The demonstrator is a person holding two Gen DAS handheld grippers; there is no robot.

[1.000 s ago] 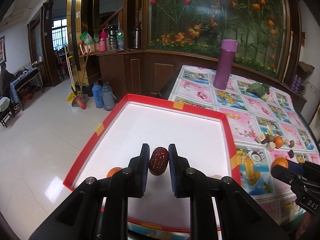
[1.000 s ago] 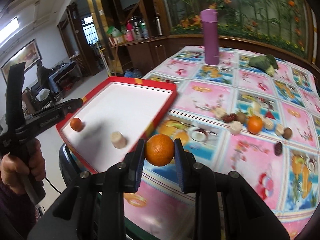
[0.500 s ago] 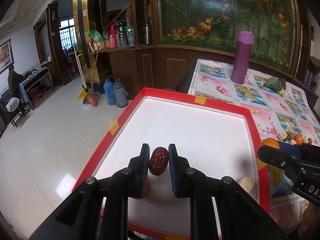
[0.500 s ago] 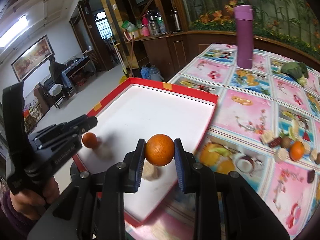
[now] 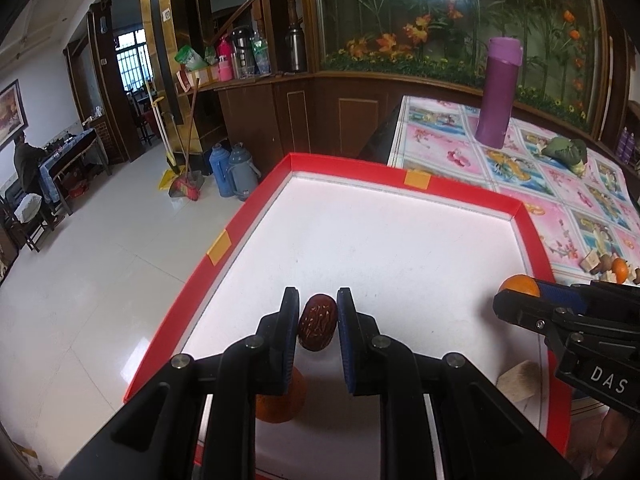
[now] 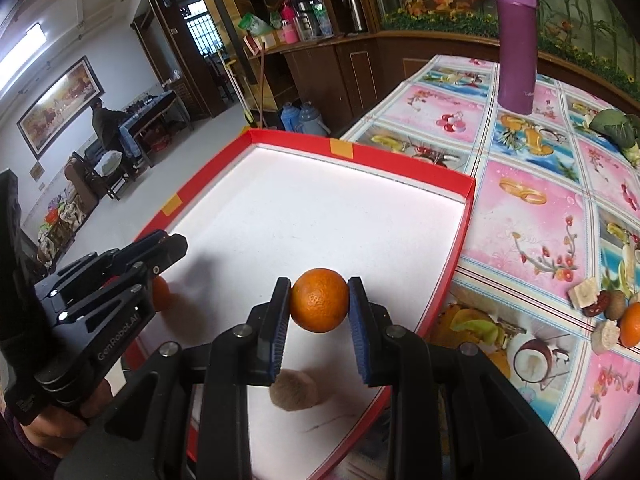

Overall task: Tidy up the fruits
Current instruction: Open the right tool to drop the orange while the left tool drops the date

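My left gripper [image 5: 318,326] is shut on a dark red date [image 5: 316,326] and holds it above the near left part of the red-rimmed white tray [image 5: 400,174]. My right gripper [image 6: 319,306] is shut on an orange [image 6: 319,305] above the tray's near right part [image 6: 466,208]. In the tray lie a small orange [image 5: 280,402], partly under my left fingers, and a pale banana piece [image 5: 518,380], also seen in the right wrist view [image 6: 294,392]. The left gripper shows at the left of the right wrist view [image 6: 168,248].
More fruit pieces and an orange [image 6: 630,324] lie on the flowered tablecloth right of the tray. A purple flask [image 6: 516,36] and a green vegetable [image 6: 614,128] stand farther back. The tray's left side overhangs the table edge above the floor [image 5: 80,280].
Both grippers have moved left over the tray with their fruit held. The right gripper with the orange has come from above the tablecloth to above the tray.
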